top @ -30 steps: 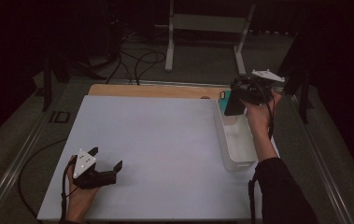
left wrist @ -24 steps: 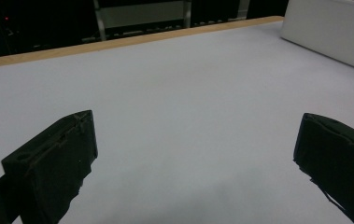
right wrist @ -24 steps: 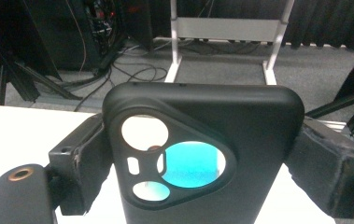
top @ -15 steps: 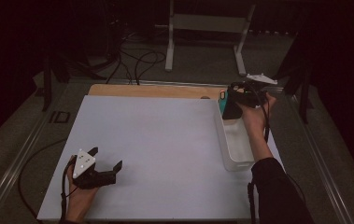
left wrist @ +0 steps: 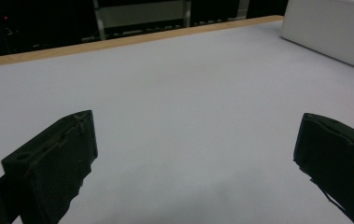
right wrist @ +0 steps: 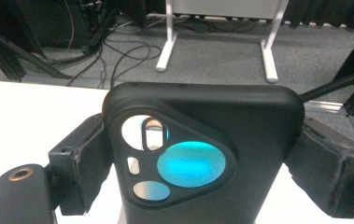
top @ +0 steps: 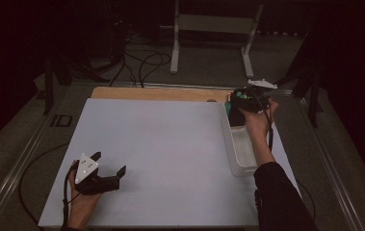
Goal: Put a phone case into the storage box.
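Between right gripper (right wrist: 202,158) jaws (clamped): phone case (right wrist: 207,135)

We see a wide bare stretch of white table sheet (top: 170,149) between our two grippers, open for passing in any direction. Along its right side stands a long clear plastic bin (top: 240,147), whose raised walls block a low sweep to the right edge. Our right gripper (top: 240,103), clamped on a black phone case with a triangular camera cutout (right wrist: 202,154), hangs above the bin's far end. Our left gripper (top: 110,175) sits wide apart near the front left corner.
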